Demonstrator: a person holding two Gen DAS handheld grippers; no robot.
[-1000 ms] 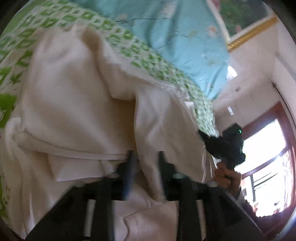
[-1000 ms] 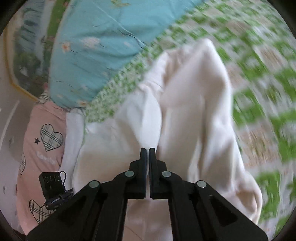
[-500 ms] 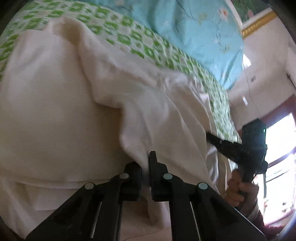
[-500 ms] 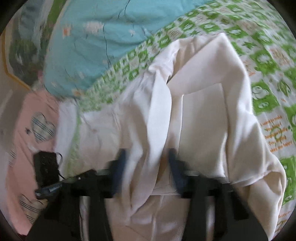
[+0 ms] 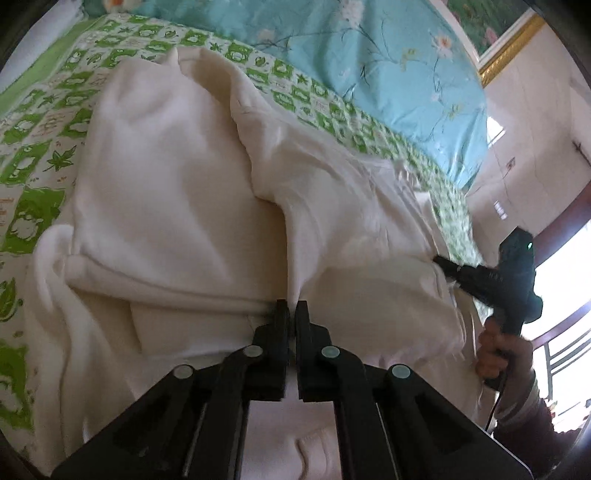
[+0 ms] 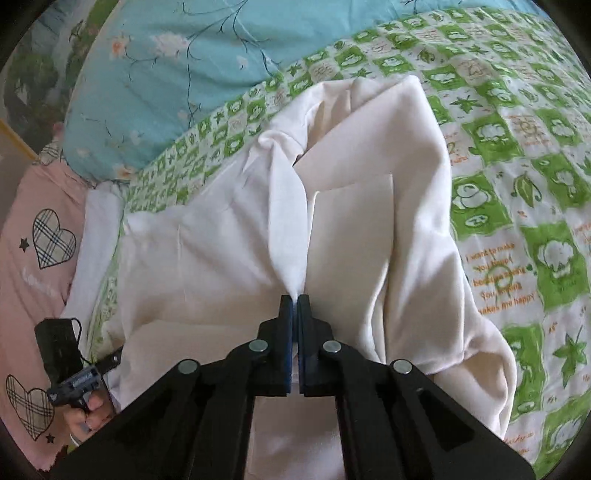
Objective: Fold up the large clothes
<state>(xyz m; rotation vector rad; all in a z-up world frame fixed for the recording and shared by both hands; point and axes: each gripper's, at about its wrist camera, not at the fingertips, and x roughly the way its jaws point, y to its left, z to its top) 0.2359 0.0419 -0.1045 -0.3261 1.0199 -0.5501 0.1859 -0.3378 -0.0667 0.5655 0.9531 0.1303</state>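
Note:
A large cream-white garment (image 5: 177, 192) lies rumpled and partly folded on a green-and-white patterned bed sheet (image 5: 44, 122). My left gripper (image 5: 291, 308) is shut on a pinched ridge of the garment's cloth. My right gripper (image 6: 294, 301) is shut on another raised fold of the same garment (image 6: 369, 221). The right gripper also shows in the left wrist view (image 5: 443, 264) at the garment's right edge. The left gripper shows in the right wrist view (image 6: 114, 360) at the garment's lower left edge.
A light blue floral quilt (image 5: 388, 62) lies along the far side of the bed, also in the right wrist view (image 6: 166, 66). A pink pillow with plaid hearts (image 6: 33, 251) lies at the left. A framed picture (image 5: 506, 33) and a window (image 5: 561, 321) are behind.
The right gripper was open and blurred half a second ago and has shut on a fold. The left gripper has stayed shut on the cloth, and the garment is pulled flatter.

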